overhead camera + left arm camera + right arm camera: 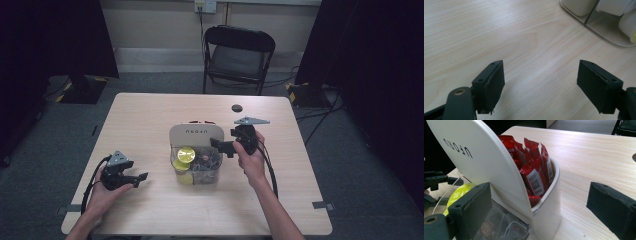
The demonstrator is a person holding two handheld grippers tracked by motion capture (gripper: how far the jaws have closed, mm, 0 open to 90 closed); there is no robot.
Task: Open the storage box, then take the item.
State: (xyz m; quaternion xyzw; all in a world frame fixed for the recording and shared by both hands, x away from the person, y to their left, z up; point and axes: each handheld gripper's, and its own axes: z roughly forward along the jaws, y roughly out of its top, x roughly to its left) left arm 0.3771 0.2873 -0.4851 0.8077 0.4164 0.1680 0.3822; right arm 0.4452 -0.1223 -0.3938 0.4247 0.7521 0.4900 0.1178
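1. White organiser box (195, 136) stands mid-desk (150, 115); upright divider panel (477, 162) separates a rear compartment of red sachets (534, 170) from a clear front section holding yellow-lidded pods (185, 155).
2. Right gripper (226, 146) sits at the box's right side, jaws spread, straddling the divider and rim, pinching nothing.
3. Left gripper (137, 178) rests low over bare desk, left of the box, jaws spread, empty.
4. Judged step: approach to the box contents. Next move calls for closing the right jaws on one item, likely a sachet, without snagging the divider.

My right gripper (226, 145) hovers open at the organizer's (196, 134) right edge; my left gripper (139, 179) rests well apart
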